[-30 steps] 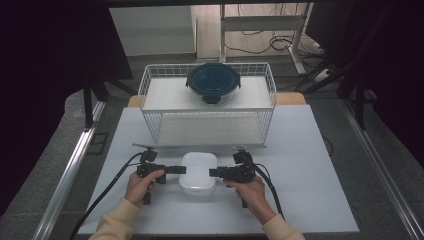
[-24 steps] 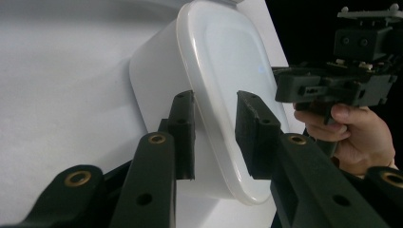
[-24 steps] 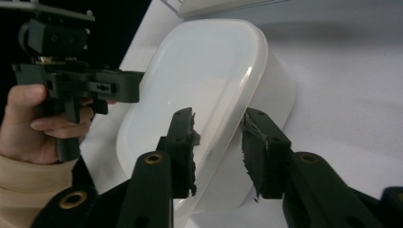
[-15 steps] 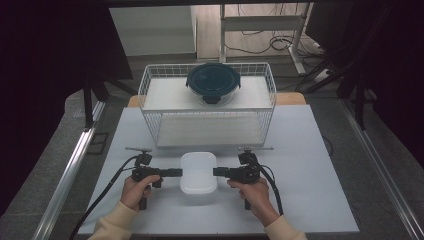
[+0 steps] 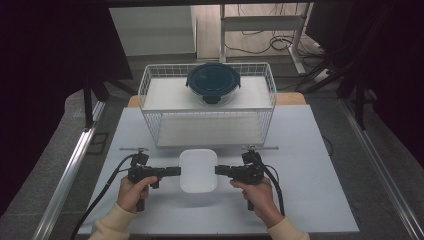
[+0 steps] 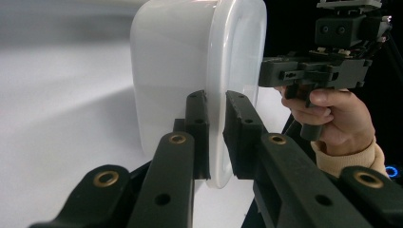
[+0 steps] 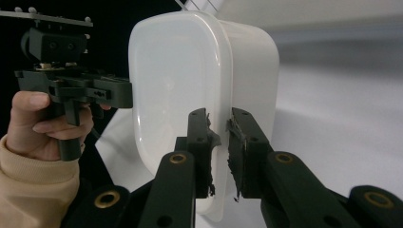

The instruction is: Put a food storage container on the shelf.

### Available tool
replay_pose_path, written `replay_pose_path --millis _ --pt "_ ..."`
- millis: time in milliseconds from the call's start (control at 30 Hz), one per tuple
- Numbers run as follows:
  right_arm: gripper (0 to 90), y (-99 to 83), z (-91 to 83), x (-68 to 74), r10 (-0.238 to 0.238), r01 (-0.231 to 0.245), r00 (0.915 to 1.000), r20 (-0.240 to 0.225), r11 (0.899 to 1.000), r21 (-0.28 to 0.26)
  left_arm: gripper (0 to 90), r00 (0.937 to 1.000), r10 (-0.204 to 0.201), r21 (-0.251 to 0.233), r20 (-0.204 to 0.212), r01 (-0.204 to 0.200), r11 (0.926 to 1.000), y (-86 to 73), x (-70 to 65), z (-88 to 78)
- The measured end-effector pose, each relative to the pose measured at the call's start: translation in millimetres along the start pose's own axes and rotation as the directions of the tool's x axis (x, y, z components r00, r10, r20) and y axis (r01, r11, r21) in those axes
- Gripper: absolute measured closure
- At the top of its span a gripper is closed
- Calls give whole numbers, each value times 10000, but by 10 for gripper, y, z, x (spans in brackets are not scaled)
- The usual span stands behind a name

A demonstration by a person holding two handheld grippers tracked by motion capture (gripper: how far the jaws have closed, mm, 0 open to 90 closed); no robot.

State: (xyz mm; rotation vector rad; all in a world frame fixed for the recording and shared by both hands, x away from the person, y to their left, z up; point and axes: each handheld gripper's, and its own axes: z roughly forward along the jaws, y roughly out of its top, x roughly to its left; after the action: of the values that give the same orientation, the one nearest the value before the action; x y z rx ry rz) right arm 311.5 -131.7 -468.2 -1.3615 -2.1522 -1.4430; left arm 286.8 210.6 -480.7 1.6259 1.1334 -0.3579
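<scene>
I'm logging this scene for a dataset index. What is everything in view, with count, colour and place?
white container: one, white, lidded, near middle of the table, clamped at its lid rim from both sides
round container: one, dark blue lid, on the upper shelf of the basket
wire basket: one, white, far middle of the table
table: one, white top
left gripper: one, black, jaws have just been closing on the white container's left rim
right gripper: one, black, jaws have just been closing on its right rim
hands: two, beige sleeves, near edge
</scene>
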Motion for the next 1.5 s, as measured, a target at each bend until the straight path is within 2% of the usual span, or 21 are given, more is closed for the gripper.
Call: replay_pose_path --millis 67,233,400,600,800,1033,1133,1433,1500 --pt "784 28 -56 65 -207 206 9998 -35 9997 -154 813 9992 390 -173 -113 -392 9991 33 -115 -47" --pt "784 116 -196 223 -797 792 9968 -79 9954 -540 813 9956 925 -485 -161 -932 9945 102 -300 -140" --pt "785 197 -279 333 -1073 1066 9942 -69 9921 -656 813 9945 1037 -644 -137 -1044 9924 156 -387 -190" --pt "785 305 -363 387 -1284 1283 9917 23 9891 -720 813 9919 1261 -739 -175 -1271 9891 262 -472 -189" --pt "786 402 -445 440 -1674 1673 9859 70 9817 -905 810 9883 1502 -862 -271 -1520 9846 363 -554 -200" --pt "788 530 -589 568 -2097 2094 9777 94 9713 -1131 808 9826 1835 -1093 -298 -1857 9765 490 -726 -260" --pt "788 594 -670 634 -2283 2277 9735 101 9654 -1274 807 9785 2041 -1194 -292 -2062 9712 567 -822 -296" --pt "792 894 -933 915 -2822 2790 9593 95 9422 -1855 806 9563 2867 -1386 -568 -2919 9464 942 -1210 -486" --pt "792 991 -978 959 -2903 2866 9569 99 9382 -1938 806 9555 2900 -1454 -538 -2948 9444 1047 -1255 -508"
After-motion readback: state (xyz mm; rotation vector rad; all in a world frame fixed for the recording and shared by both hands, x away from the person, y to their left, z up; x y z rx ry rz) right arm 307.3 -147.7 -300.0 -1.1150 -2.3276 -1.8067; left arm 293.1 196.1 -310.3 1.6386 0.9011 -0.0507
